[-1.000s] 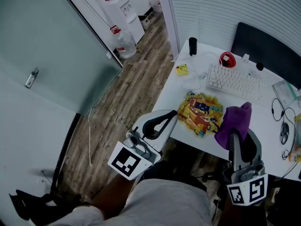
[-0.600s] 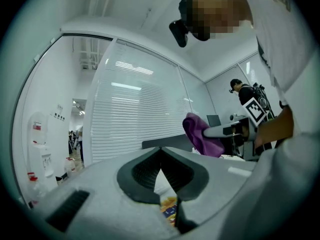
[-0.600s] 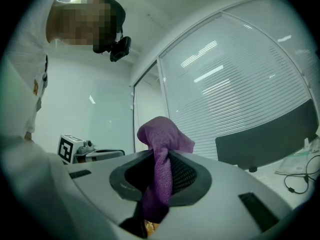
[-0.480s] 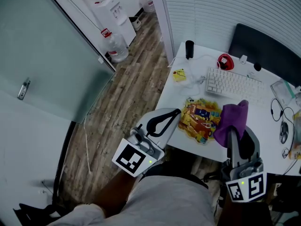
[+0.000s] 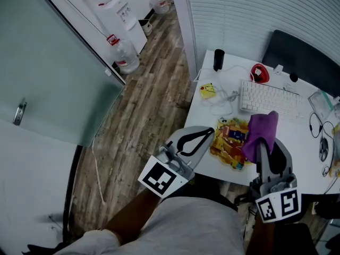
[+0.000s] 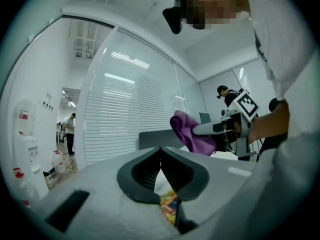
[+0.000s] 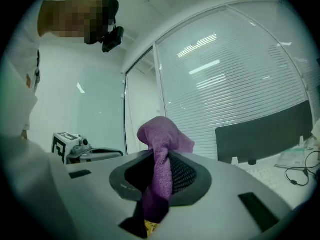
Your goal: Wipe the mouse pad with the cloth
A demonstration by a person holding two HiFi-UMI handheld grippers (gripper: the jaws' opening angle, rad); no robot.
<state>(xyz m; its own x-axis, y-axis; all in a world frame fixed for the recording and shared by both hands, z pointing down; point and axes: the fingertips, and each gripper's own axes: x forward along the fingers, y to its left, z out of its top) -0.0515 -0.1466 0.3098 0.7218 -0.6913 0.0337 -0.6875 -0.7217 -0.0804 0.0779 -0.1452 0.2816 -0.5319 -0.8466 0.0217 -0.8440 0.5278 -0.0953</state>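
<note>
1. The left gripper [image 6: 160,150] is holding its jaws closed, tip against tip, with nothing gripped between them. A narrow slit below the tips is showing a sliver of the mouse pad [image 5: 229,141] beyond.
2. The right gripper [image 7: 161,160] is clamping its jaws on the cloth [image 5: 261,132]. The purple cloth is bunching up above the jaw tips and trailing down between the jaws toward the gripper body.
3. The mouse pad, with a colourful print, is lying on the white desk [image 5: 204,116] just ahead of both grippers and between them. The left gripper's tips are sitting at its left edge.
4. The held cloth is hanging over the part of the pad nearest the right gripper and covering it in the head view. Whether the cloth is touching the pad cannot be told. Whether the left gripper's tips are touching the pad cannot be told either.
5. The grippers are hiding the near edge of the pad. The picture edge is cutting off the desk out beyond the right gripper.
6. A keyboard [image 5: 268,98] is lying just beyond the right gripper's tips. A red object [image 5: 258,73] and a black cylinder [image 5: 218,59] are standing farther on; what they are cannot be made out. A mouse [image 5: 323,149] is resting out to the right gripper's right.
7. Containers: a large water bottle [image 5: 123,57] is standing on the floor well ahead and to the left of the left gripper, near a water dispenser [image 5: 118,12]. How full it is cannot be read.
</note>
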